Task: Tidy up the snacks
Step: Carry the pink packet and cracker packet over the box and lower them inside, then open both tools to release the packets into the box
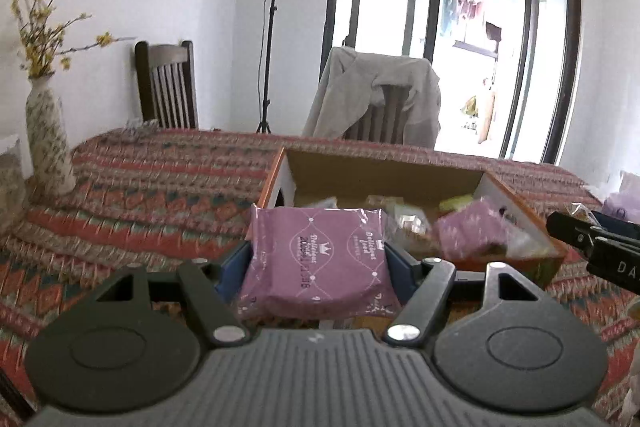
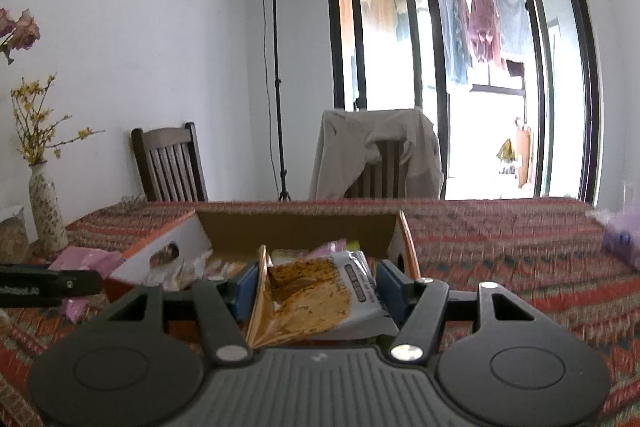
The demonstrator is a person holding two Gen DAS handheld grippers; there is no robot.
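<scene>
My left gripper [image 1: 316, 259] is shut on a purple snack packet [image 1: 320, 263] and holds it just in front of an open cardboard box [image 1: 400, 167] on the table. Several snacks lie in the box, among them another purple packet [image 1: 468, 231]. My right gripper [image 2: 316, 287] is shut on a yellow and white snack packet [image 2: 316, 299] and holds it at the near edge of the same box [image 2: 296, 227]. The right gripper's finger shows at the right edge of the left wrist view [image 1: 592, 243]; the left gripper's finger shows at the left of the right wrist view [image 2: 48, 285].
The table has a red patterned cloth [image 1: 140, 195]. A vase of yellow flowers [image 1: 48, 143] stands at the left. More purple packets lie at the far right [image 2: 620, 239] and left of the box [image 2: 88, 261]. Two chairs [image 2: 172, 163] and a light stand are behind the table.
</scene>
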